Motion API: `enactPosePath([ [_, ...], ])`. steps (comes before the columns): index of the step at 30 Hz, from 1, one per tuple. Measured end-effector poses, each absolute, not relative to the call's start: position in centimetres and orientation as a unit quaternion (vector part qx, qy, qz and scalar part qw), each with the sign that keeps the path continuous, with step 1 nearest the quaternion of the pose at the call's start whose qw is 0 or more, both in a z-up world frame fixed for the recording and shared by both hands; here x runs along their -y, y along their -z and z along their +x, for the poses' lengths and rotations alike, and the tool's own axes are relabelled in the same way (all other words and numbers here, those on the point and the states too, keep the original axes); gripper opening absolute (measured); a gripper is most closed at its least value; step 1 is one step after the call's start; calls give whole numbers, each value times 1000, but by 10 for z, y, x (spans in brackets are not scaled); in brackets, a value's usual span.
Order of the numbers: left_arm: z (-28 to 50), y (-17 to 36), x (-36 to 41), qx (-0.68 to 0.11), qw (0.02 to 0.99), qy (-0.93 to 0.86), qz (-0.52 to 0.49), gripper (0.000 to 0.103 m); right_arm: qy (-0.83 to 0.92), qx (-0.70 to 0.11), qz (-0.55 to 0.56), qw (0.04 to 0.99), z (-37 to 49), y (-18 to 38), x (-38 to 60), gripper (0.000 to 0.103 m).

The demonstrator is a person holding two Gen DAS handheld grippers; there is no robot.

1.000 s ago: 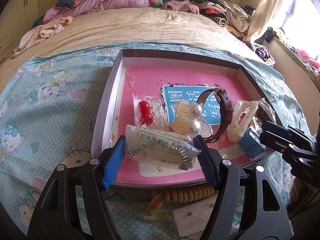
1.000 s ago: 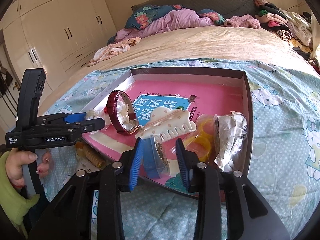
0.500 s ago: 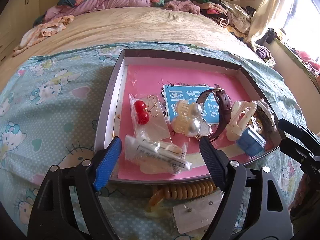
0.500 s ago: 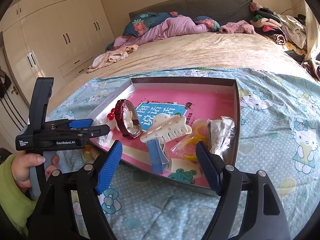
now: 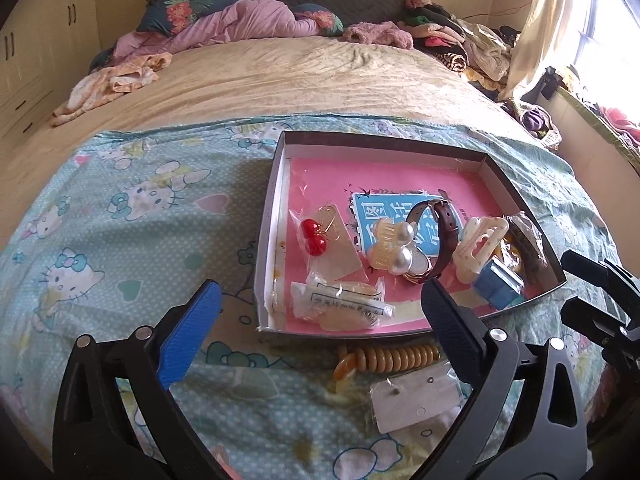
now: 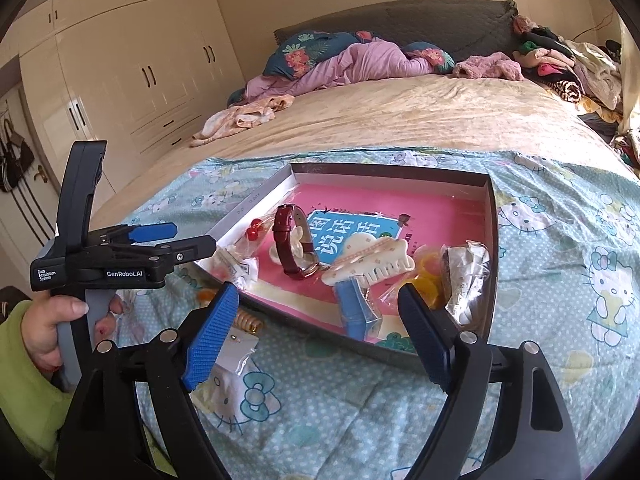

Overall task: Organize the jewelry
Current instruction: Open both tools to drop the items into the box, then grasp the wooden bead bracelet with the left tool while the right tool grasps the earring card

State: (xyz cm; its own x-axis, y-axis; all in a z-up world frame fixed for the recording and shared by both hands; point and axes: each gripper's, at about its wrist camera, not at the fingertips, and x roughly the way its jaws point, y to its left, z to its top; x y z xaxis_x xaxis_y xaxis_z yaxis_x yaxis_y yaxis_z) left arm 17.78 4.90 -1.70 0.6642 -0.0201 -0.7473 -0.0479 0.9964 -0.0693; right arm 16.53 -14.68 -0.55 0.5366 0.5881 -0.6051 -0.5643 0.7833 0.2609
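The left hand-held gripper (image 5: 316, 316) is spreading its jaws, nothing between them; just ahead of it a bagged hair comb (image 5: 340, 306) lies in the tray (image 5: 268, 240) on the bed (image 5: 120, 220). The right hand-held gripper (image 6: 316, 320) is also opening, empty, with a blue box (image 6: 352, 312) in the tray just beyond its fingertips.

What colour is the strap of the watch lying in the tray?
Dark reddish-brown, like burgundy leather: the watch strap shows best in the right wrist view.

Red earrings (image 5: 313, 235), maroon watch (image 5: 446, 236), pink tray (image 5: 276, 184)
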Motion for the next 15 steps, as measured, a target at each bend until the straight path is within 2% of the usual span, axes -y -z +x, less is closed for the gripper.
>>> enactPosePath([
  [15, 138, 11, -84, -397, 915, -35, -62, 93, -370, -371, -26, 851, 137, 9, 92, 81],
])
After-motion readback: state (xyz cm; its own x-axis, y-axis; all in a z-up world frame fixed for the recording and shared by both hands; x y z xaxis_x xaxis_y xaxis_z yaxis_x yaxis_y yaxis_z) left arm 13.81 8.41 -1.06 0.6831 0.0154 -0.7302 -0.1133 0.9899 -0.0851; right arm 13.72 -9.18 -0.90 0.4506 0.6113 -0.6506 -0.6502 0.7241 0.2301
